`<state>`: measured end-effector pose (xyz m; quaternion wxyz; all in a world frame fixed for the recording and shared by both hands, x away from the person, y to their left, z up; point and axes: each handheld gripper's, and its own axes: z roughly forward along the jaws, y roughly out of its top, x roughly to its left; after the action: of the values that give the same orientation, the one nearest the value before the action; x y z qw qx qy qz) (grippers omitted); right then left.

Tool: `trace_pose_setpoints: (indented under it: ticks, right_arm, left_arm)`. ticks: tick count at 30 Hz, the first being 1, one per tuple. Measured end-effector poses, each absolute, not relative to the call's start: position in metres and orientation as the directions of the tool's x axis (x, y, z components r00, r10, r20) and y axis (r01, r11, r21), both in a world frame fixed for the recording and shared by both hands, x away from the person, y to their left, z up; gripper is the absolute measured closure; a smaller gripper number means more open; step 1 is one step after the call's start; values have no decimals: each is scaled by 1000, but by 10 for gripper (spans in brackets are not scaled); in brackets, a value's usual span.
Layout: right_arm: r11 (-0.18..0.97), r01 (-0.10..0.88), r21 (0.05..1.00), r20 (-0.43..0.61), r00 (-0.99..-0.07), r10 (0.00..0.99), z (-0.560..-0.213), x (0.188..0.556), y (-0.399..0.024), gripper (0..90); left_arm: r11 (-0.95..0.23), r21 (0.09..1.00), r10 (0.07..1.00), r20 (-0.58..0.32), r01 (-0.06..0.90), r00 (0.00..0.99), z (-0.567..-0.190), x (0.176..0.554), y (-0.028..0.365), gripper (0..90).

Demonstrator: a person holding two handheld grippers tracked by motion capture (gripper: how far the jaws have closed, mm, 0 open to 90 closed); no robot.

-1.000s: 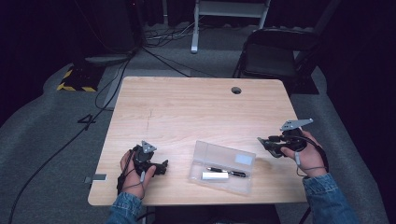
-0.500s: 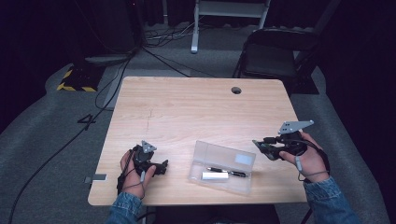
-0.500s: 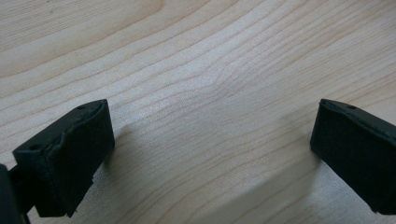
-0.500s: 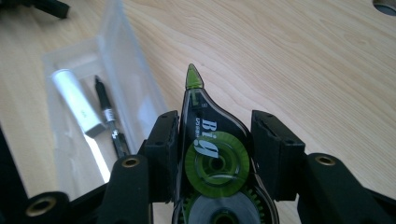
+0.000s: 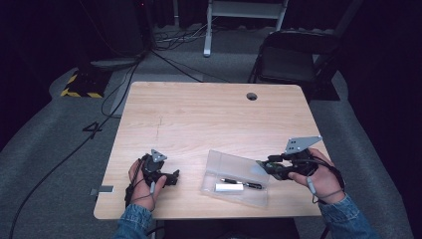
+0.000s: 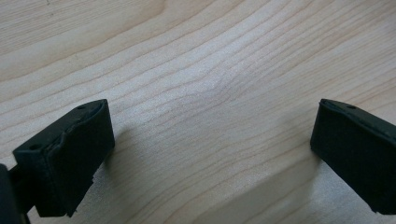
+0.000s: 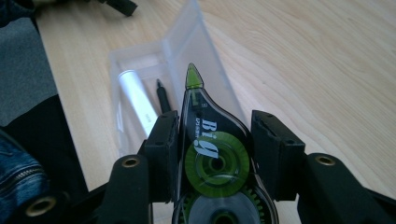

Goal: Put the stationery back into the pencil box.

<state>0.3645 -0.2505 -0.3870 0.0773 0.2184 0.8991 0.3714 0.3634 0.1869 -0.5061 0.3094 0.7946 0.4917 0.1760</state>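
The right tool grips a correction tape roller by its flat sides, both pads pressed against it, its green tip pointing over an open clear plastic case. The case lies near the front edge of the desk, between the two hands, and holds a white tube and a black pen side by side. The left tool rests on the desk near the front left corner, its jaws spread wide over bare wood, holding nothing. The far half of the desk is open, apart from a small round hole near the back edge.
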Motion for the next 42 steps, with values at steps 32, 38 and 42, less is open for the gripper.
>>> trace_pose_setpoints:
  ticks: [32,38,42]
  right_arm:
    - [779,280,561,108,-958,266,-440,349,-191,540]
    - [792,278,543,108,-959,263,-446,351,-190,540]
    - [799,282,531,113,-958,263,-450,352,-190,540]
  left_arm:
    - [-325,665,890,-25,672,455,-506,364,187,1]
    - [-325,665,890,-26,672,455,-506,364,187,1]
    - [-324,665,890,-26,672,455,-506,364,187,1]
